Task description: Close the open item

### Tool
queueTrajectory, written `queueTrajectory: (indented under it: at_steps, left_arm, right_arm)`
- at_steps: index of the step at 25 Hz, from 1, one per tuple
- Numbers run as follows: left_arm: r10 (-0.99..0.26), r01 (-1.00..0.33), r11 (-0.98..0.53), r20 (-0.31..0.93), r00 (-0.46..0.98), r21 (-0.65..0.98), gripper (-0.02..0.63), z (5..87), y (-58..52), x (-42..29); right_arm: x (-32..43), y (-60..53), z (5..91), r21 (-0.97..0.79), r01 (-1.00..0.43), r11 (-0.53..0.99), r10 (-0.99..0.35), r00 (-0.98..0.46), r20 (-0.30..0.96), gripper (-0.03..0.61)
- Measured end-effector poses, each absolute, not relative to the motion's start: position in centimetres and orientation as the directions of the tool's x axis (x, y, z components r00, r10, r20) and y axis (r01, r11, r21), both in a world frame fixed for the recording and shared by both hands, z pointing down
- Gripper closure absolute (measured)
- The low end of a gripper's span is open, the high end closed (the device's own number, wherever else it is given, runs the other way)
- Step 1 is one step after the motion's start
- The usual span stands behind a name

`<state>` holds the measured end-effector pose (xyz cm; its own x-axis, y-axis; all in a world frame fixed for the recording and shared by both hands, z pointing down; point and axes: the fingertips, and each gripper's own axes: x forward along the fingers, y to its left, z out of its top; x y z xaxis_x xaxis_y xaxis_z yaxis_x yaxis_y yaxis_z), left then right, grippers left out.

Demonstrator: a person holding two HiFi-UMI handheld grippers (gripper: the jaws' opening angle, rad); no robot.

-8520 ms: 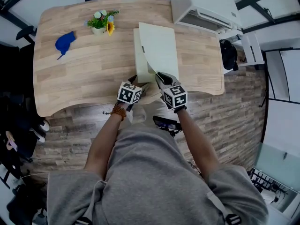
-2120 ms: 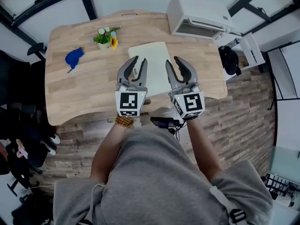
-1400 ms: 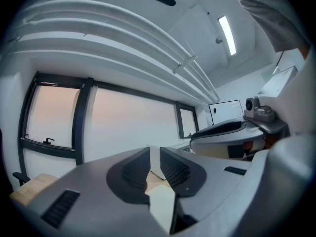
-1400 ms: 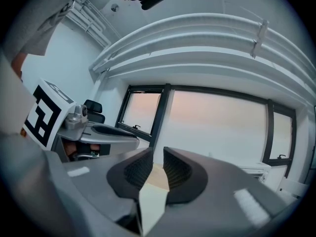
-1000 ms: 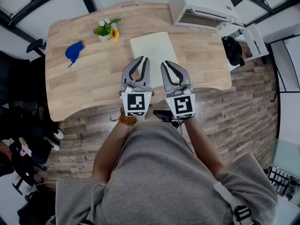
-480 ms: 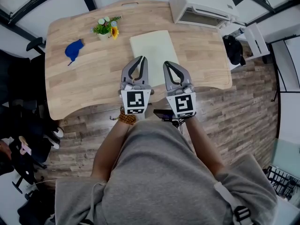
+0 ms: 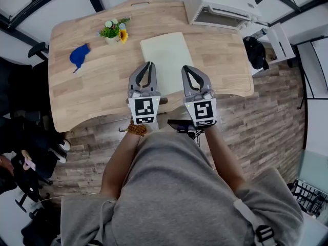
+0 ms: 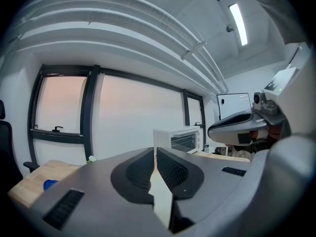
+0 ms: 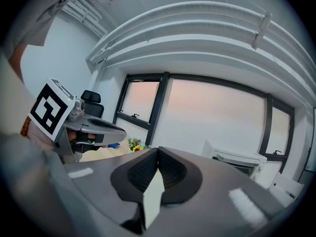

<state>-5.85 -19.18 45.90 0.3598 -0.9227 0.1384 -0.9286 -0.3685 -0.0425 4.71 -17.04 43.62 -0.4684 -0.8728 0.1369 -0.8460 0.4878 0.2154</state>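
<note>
Head view: a thin, plain cream book (image 7: 166, 55) lies flat and shut on the tabletop (image 7: 97, 91), near the white oven (image 7: 220, 4). The left tongs (image 7: 149, 64) and right tongs (image 7: 185, 67) hover farther from the oven. The book looks light, smooth and slightly flexible, best pinched at a cover's free edge.

Left gripper view: tongs pressed together, empty.

Right gripper view: likewise together, holding nothing.

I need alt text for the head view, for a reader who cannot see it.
Seen from above, a person in a grey top holds the left gripper and right gripper, both shut and empty, over the near edge of a wooden table. A closed cream book lies just ahead; flowers, a blue object and a white oven sit farther back.
</note>
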Motion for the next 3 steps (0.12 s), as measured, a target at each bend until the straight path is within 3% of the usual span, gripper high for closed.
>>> queueTrajectory:
  at_steps: [3]
  left_arm:
    - [-0.926, -0.934, -0.355, 0.151, 0.346, -0.035, 0.591, 46.41, -19.39, -6.25]
  right_arm:
    - [4.95, -17.36, 43.89, 0.216, -0.842, 0.495, -0.869, -0.473, 0.145, 0.566]
